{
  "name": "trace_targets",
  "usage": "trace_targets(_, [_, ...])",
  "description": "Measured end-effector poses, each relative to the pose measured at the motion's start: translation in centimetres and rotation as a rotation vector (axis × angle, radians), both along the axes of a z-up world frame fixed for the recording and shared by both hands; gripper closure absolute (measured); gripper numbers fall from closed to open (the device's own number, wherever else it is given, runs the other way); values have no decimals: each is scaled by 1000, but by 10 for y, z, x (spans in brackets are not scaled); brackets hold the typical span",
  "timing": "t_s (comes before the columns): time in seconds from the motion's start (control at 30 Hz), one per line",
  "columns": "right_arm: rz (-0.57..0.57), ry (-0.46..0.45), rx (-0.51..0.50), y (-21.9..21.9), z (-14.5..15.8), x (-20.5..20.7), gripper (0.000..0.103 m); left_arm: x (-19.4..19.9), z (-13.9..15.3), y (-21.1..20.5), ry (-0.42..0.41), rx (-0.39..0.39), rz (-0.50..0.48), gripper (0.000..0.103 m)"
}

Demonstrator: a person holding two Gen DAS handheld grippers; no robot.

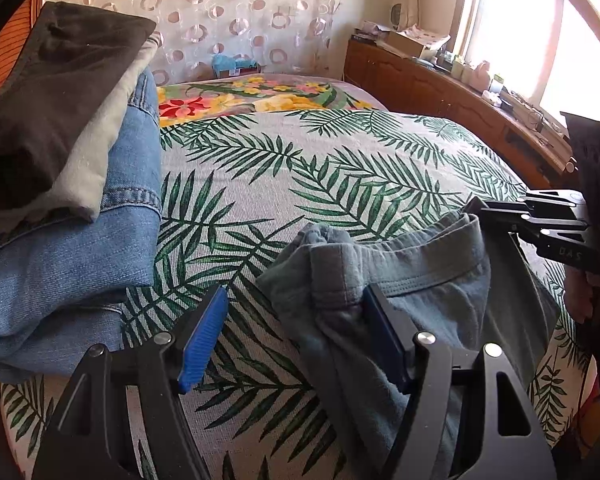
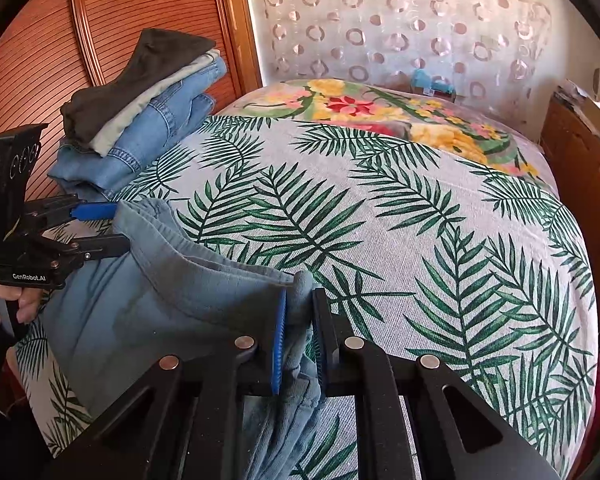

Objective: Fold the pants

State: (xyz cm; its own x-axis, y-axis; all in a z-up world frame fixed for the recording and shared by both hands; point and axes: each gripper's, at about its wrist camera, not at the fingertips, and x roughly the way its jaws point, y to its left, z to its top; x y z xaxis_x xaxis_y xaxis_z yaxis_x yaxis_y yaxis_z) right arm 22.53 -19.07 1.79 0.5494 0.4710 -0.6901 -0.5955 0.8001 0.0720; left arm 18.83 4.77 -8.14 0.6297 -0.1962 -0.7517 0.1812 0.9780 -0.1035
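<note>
— Lying on the palm-leaf bedspread (image 2: 400, 216), near its front edge, are the grey-blue pants (image 2: 172, 292) — waistband bunched and raised.

— And the right gripper (image 2: 300, 340)?

— Clenched on a fold of the waistband; cloth fills the narrow gap between its blue pads.

— The left gripper (image 1: 300, 332)?

— Spread wide. One finger (image 1: 384, 332) rests against the pants, the other (image 1: 204, 336) stands apart over the bedspread, so it grasps nothing.

— Anything else on the bed?

— A stack of folded clothes (image 1: 68, 168) at the left — dark on top, pale beneath, denim below — and a floral blanket (image 2: 384, 116) farther back.
</note>
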Motion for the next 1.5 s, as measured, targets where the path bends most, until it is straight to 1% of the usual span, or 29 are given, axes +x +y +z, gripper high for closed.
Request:
trace_targets(0.1, [-10,0,6,-1,2,-1,90,-4,4,-1,-10,5,2,33])
trace_targets(0.17, [-20,-3,12,-4,4,-5,86,-10,9,-1,-23,0,4,33])
trace_targets(0.23, [-30,-7,29,-8,7,-11,84,-18,14,-2,-35,-7,-1,33])
trace_targets(0.3, [-39,-13,38,-13,10,-19,80,-27,18,-3,-47,-11,-3,33])
trace_targets(0.33, [-44,-20,40,-15,11,-24,76,-33,21,-3,-54,-17,-4,33])
trace_targets(0.47, [-61,-30,54,-27,15,-46,70,-56,25,-5,-61,-43,-12,33])
trace_targets(0.5, [-65,-29,59,-30,15,-52,70,-61,25,-6,-60,-47,-18,34])
trace_targets(0.53, [-68,-27,63,-32,15,-58,69,-68,25,-9,-61,-50,-29,39])
trace_targets(0.57, [-72,-25,65,-35,13,-64,69,-74,24,-11,-63,-50,-35,40])
trace_targets(0.63, [-77,-20,66,-39,10,-76,69,-84,23,-14,-61,-55,-47,44])
trace_targets(0.73, [-84,-9,77,-46,5,-92,69,-99,19,-19,-58,-69,-70,57])
trace_targets(0.83, [-90,-1,84,-49,-1,-107,69,-108,12,-21,-46,-72,-74,64])
trace_targets(0.9, [-94,7,94,-51,-5,-116,69,-110,6,-21,-38,-72,-64,65])
trace_targets(1.03, [-113,9,95,-54,-12,-123,69,-111,-3,-16,-27,-98,-41,65])
trace_targets(1.17, [-127,26,102,-55,-18,-121,69,-110,-9,-17,-24,-101,-32,65])
trace_targets(1.3, [-131,34,109,-54,-18,-120,69,-110,-9,-20,-26,-98,-45,72])
trace_targets(1.37, [-127,34,114,-50,-19,-120,69,-110,-10,-20,-27,-101,-49,77])
trace_targets(1.4, [-124,30,111,-49,-20,-121,69,-111,-9,-20,-32,-103,-55,82])
trace_targets(1.43, [-121,24,108,-48,-20,-121,69,-112,-8,-20,-38,-102,-57,84])
trace_targets(1.47, [-116,20,106,-47,-20,-121,78,-112,-7,-20,-40,-103,-55,86])
trace_targets(1.5, [-115,19,106,-47,-21,-121,82,-113,-5,-20,-42,-106,-54,88])
